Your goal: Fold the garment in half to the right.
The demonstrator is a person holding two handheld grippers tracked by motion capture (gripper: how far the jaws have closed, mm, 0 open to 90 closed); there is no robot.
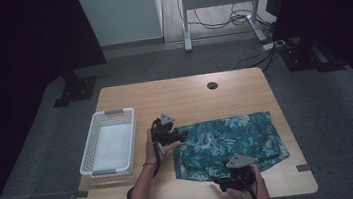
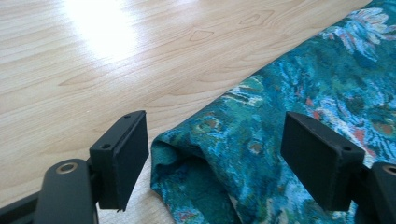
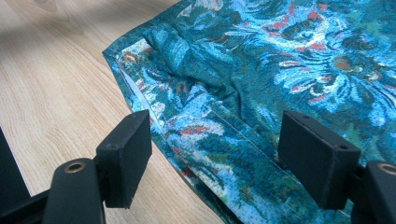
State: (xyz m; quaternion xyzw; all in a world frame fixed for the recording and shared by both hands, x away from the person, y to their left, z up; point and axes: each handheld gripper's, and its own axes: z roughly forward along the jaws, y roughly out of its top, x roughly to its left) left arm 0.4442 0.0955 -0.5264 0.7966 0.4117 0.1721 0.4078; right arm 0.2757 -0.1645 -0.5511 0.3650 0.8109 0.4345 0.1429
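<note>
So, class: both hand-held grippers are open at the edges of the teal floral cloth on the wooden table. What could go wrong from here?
1. The left hand-held gripper straddles a puffed fold of the teal floral cloth; closing may pinch only one layer.
2. The right hand-held gripper sits over the hem; a shallow bite could slip off.
3. Uneven lifting might bunch the cloth.

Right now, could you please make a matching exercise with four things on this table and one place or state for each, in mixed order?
Things:
1. white basket
2. floral cloth
3. left tool
4. right tool

Places or states:
A. open at the cloth's near edge
B. spread flat on the right half of the table
C. at the table's left side
D. open at the cloth's left corner

Pairs: 1-C, 2-B, 3-D, 4-A
</note>
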